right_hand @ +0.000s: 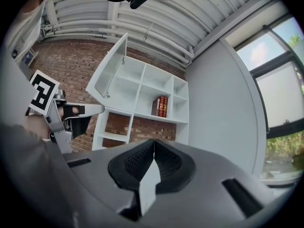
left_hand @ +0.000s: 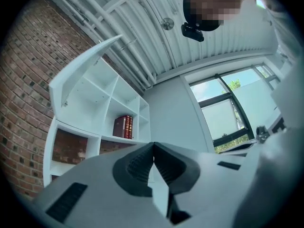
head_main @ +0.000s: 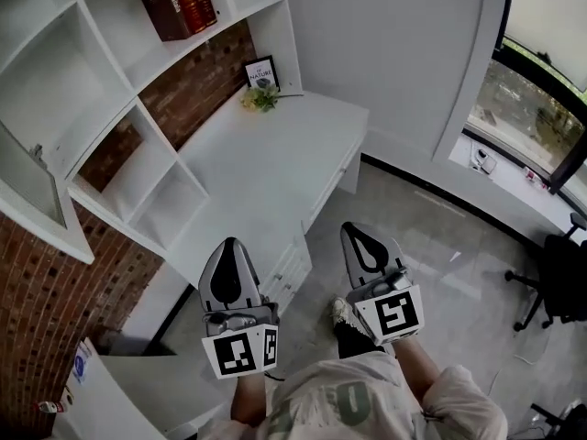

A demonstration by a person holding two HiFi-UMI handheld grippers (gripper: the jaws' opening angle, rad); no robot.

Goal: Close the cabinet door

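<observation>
The white wall shelf unit point(head_main: 138, 168) hangs on a brick wall, and its upper cabinet door point(head_main: 32, 191) stands swung upward and open at the far left. From the left gripper view the raised door point(left_hand: 80, 61) juts out above the open compartment; the right gripper view shows the door point(right_hand: 111, 65) too. My left gripper point(head_main: 229, 246) and right gripper point(head_main: 356, 230) are held side by side low in front of me, well short of the door. Both are shut with nothing between the jaws, the left gripper point(left_hand: 153, 148) and the right gripper point(right_hand: 154, 146) alike.
Red books point(head_main: 179, 3) stand in a top shelf cell. A white desk point(head_main: 275, 154) with drawers point(head_main: 289, 269) runs under the shelves, with a small picture frame and flowers point(head_main: 261, 90) at its far end. An office chair point(head_main: 555, 282) stands by the window point(head_main: 523, 108).
</observation>
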